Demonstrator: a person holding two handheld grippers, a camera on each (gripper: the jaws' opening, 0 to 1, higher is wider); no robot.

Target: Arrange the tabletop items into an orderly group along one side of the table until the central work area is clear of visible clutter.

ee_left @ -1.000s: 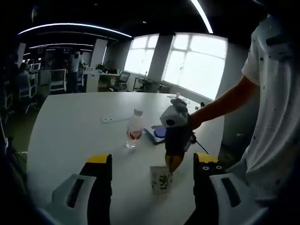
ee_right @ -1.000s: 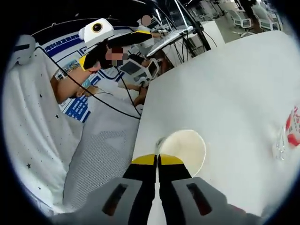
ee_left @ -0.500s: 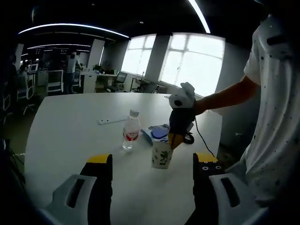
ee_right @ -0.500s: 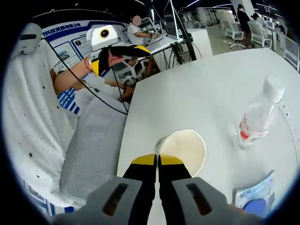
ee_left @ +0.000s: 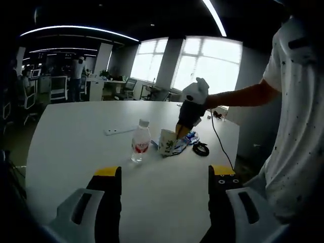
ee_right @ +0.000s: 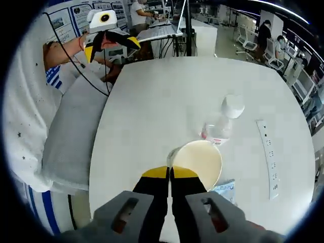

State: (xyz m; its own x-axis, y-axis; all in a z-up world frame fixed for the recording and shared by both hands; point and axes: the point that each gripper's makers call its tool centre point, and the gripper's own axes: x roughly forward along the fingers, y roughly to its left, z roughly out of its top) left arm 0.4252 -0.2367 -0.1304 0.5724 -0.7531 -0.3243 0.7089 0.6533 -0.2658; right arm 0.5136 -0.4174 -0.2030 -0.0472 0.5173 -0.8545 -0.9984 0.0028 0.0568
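Paper cup (ee_right: 200, 161) rim pinched by right gripper (ee_right: 170, 172) over table (ee_right: 152, 111); left gripper (ee_left: 164, 174) fingers wide.

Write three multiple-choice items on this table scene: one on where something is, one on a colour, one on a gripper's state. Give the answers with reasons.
1. Where is the paper cup?
A. Next to the water bottle, by the blue packet
B. On the floor
C. On a chair

2. What colour is the bottle's label?
A. Green
B. Red
C. Black

3. How is the right gripper?
A. Wide open
B. Shut on the cup's rim
C. Holding the bottle

Answers: 1 A, the left gripper view shows cup, bottle and packet together on the white table. 2 B, a red band circles the bottle. 3 B, its yellow-tipped fingers pinch the rim.
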